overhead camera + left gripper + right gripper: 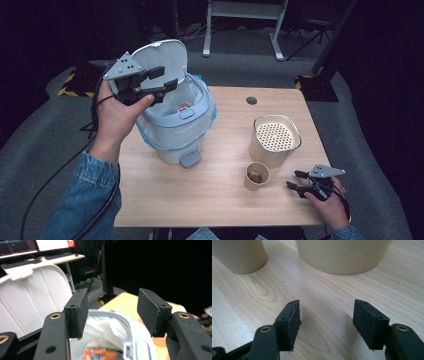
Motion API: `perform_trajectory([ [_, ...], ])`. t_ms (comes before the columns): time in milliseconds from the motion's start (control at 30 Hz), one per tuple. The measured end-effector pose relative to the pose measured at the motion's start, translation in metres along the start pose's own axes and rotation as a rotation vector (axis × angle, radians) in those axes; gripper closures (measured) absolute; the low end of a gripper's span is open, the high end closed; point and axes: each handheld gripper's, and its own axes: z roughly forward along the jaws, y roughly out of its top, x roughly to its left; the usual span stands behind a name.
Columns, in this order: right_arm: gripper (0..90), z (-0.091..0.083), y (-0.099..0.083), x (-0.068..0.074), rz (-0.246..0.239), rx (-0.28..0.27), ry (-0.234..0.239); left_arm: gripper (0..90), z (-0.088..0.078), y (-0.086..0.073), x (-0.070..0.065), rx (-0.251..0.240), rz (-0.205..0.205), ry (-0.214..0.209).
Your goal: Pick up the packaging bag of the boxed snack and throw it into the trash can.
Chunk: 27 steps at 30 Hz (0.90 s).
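Nearest the person, the right gripper (298, 181) rests on the wooden table (210, 195), jaws spread with nothing between them, just beside a paper cup (257, 176) holding scraps. Behind it stands a beige strainer container (275, 139). Farther off, the left gripper (161, 80) hovers over the pedal bin (175, 130), jaws apart and empty; its lid (162, 56) stands open, and a colourful wrapper (103, 354) lies in the liner, its print unreadable. Judging by this, one item is binned; the cup's contents remain.

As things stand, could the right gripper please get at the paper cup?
Probably yes: the right gripper sits open on the table facing the paper cup, with bare wood between them.
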Motion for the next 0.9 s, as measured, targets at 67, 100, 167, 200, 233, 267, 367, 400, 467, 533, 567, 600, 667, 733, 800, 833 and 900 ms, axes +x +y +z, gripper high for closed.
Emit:
perform_trajectory([
  [67, 39.3, 0.000, 0.000, 0.000, 0.000, 0.000, 0.000, 42.8, -0.005, -0.003, -0.003, 0.012, 0.007, -0.023],
  [100, 39.3, 0.000, 0.000, 0.000, 0.000, 0.000, 0.000, 42.7, -0.005, -0.003, -0.003, 0.012, 0.007, -0.023],
  [167, 39.3, 0.000, 0.000, 0.000, 0.000, 0.000, 0.000, 42.7, -0.011, -0.009, -0.008, 0.029, 0.005, -0.056],
  [200, 39.3, 0.000, 0.000, 0.000, 0.000, 0.000, 0.000, 42.8, -0.013, -0.011, -0.010, 0.038, 0.008, -0.069],
  [233, 39.3, 0.000, 0.000, 0.000, 0.000, 0.000, 0.000, 42.7, -0.014, -0.012, -0.011, 0.043, 0.011, -0.077],
  [267, 39.3, 0.000, 0.000, 0.000, 0.000, 0.000, 0.000, 42.8, -0.015, -0.014, -0.013, 0.048, 0.009, -0.089],
  [367, 39.3, 0.000, 0.000, 0.000, 0.000, 0.000, 0.000, 42.6, -0.019, -0.021, -0.018, 0.057, 0.013, -0.110],
  [400, 39.3, 0.000, 0.000, 0.000, 0.000, 0.000, 0.000, 42.1, -0.020, -0.023, -0.020, 0.061, 0.013, -0.116],
  [467, 39.3, 0.000, 0.000, 0.000, 0.000, 0.000, 0.000, 41.4, -0.020, -0.026, -0.021, 0.065, 0.014, -0.120],
  [533, 39.3, 0.000, 0.000, 0.000, 0.000, 0.000, 0.000, 41.1, -0.021, -0.033, -0.024, 0.077, 0.015, -0.131],
  [567, 39.4, 0.000, 0.000, 0.000, 0.000, 0.000, 0.000, 40.5, -0.022, -0.037, -0.026, 0.081, 0.013, -0.138],
  [600, 39.4, 0.000, 0.000, 0.000, 0.000, 0.000, 0.000, 40.5, -0.022, -0.040, -0.028, 0.084, 0.013, -0.142],
  [667, 39.3, 0.000, 0.000, 0.000, 0.000, 0.000, 0.000, 40.5, -0.023, -0.046, -0.032, 0.087, 0.003, -0.161],
  [733, 39.4, 0.000, 0.000, 0.000, 0.000, 0.000, 0.000, 40.5, -0.023, -0.053, -0.035, 0.095, -0.010, -0.178],
  [800, 39.3, 0.000, 0.000, 0.000, 0.000, 0.000, 0.000, 40.5, -0.023, -0.061, -0.037, 0.108, -0.013, -0.187],
  [833, 39.4, 0.000, 0.000, 0.000, 0.000, 0.000, 0.000, 40.5, -0.023, -0.065, -0.039, 0.111, -0.014, -0.191],
  [900, 39.3, 0.000, 0.000, 0.000, 0.000, 0.000, 0.000, 40.5, -0.024, -0.072, -0.042, 0.115, -0.015, -0.203],
])
